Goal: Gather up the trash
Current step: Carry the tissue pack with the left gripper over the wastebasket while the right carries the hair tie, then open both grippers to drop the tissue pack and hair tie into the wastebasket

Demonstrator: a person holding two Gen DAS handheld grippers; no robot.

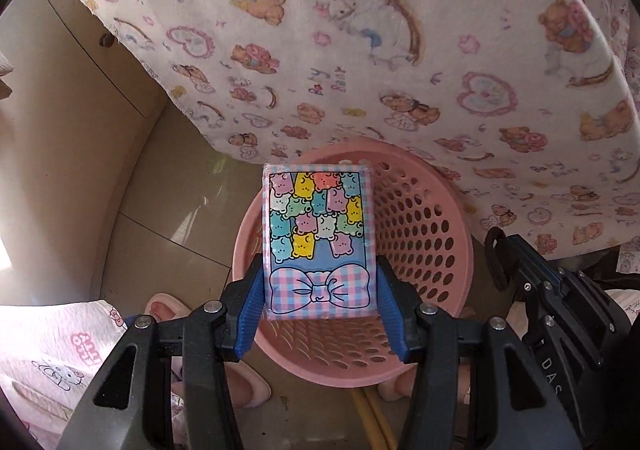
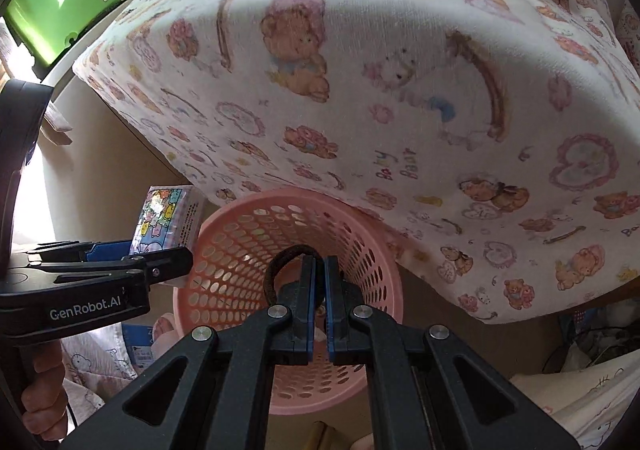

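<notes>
Left wrist view
Your left gripper (image 1: 320,282): clamped on a tissue pack (image 1: 319,242), blue pads against its two long sides.
Tissue pack: printed with pastel bears and a gingham bow, held upright over the mouth of the pink perforated basket (image 1: 424,226).
Basket: on the tiled floor (image 1: 168,217), its far rim tucked under the teddy-bear cloth (image 1: 360,49).
Your right gripper (image 1: 532,282): at the right edge, beside the basket.

Right wrist view
Your right gripper (image 2: 319,282): nearly closed, pinching a dark brown hair tie (image 2: 276,270) whose loop arcs left above the tips.
Hair tie: over the basket (image 2: 248,250) opening.
Your left gripper (image 2: 132,258): left of the basket, carrying the tissue pack (image 2: 168,217) by the basket's left rim.
</notes>
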